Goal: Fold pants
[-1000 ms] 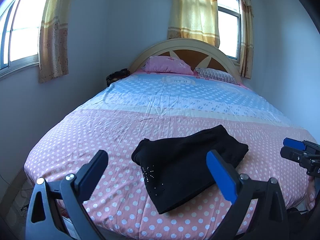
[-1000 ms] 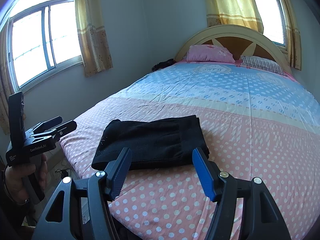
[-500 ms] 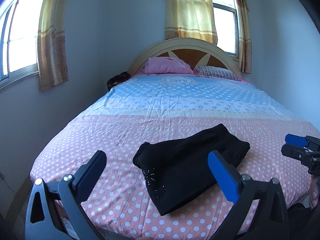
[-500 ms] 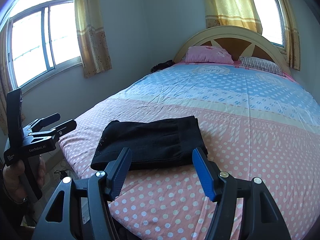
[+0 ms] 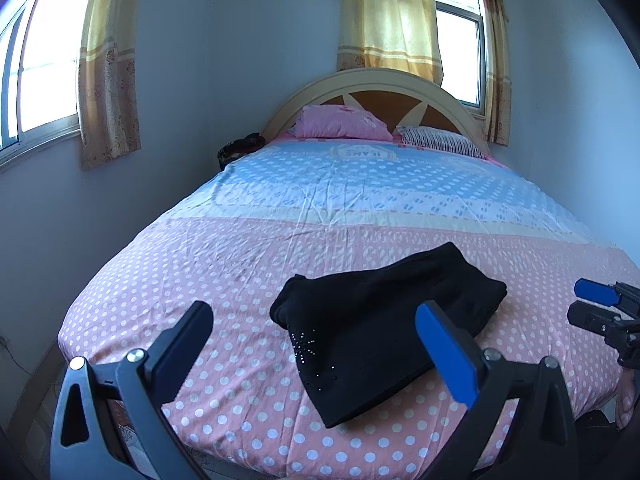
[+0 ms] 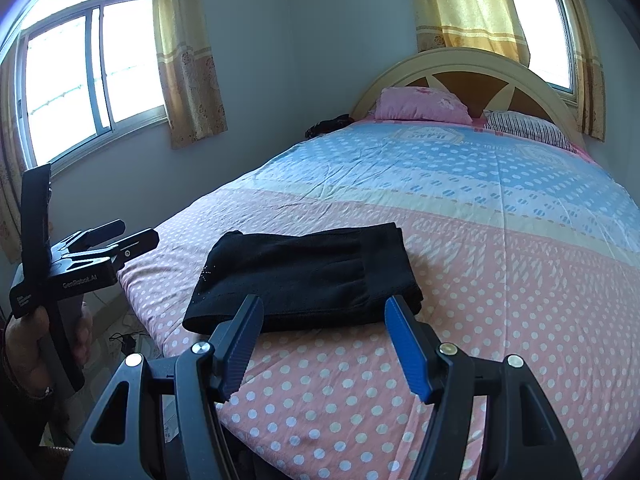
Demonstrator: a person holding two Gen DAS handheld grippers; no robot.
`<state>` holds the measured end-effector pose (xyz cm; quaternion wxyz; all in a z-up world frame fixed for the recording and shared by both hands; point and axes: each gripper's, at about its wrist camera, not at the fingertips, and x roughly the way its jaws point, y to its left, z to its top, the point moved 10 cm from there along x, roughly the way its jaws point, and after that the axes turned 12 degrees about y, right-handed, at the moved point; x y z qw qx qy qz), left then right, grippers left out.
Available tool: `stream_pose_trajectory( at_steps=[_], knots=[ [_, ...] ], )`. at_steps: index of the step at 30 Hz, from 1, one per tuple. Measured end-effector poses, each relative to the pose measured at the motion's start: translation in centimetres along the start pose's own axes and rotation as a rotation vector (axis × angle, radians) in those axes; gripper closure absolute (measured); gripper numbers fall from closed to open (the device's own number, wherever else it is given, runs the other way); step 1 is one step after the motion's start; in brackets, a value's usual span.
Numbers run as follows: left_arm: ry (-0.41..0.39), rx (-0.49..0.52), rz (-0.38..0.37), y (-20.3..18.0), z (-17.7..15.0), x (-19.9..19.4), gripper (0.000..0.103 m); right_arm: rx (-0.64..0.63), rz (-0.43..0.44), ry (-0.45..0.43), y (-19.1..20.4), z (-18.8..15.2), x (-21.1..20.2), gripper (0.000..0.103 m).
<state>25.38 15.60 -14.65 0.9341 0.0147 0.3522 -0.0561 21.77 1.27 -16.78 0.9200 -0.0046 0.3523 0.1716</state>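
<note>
Black fabric, the folded pants (image 5: 384, 328), is being carried by the bed (image 5: 248, 264) near its foot edge, on the pink polka-dot part of the sheet. The pants are being shown as a flat, roughly rectangular stack, with a small cluster of sparkling studs (image 5: 310, 346) seen near the corner closest to the foot edge. In the right wrist view the pants (image 6: 308, 276) are being seen as a neat layered bundle lying parallel to the foot edge, closer to the bed's left side than to its right.

The left hand-held gripper (image 5: 316, 340) is being held above the foot edge with its fingers spread wide and nothing between them; no cloth is being touched by it. In the right wrist view this same tool is being gripped by a hand (image 6: 28, 344) off the left corner of the foot edge, clear of the mattress.

The right hand-held gripper (image 6: 324, 332) is likewise being held wide apart and empty, just short of the pants' near edge, without contact. Its tips are being seen at the right margin of the left wrist view, beyond the bed's right side.

A pink pillow (image 5: 344, 122) and a striped pillow (image 5: 440, 140) are being rested against the curved headboard (image 5: 376, 80) at the far edge. Yellow curtains (image 5: 388, 16) are being hung over the windows behind.
</note>
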Motion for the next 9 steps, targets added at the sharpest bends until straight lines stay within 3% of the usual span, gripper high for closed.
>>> stream_pose_trajectory(
  at_steps=[9],
  knots=[
    [-0.002,0.019,0.009,-0.25,-0.35,0.26,0.000,-0.002,0.000,0.004,0.14,-0.18,0.24,0.038]
  ],
)
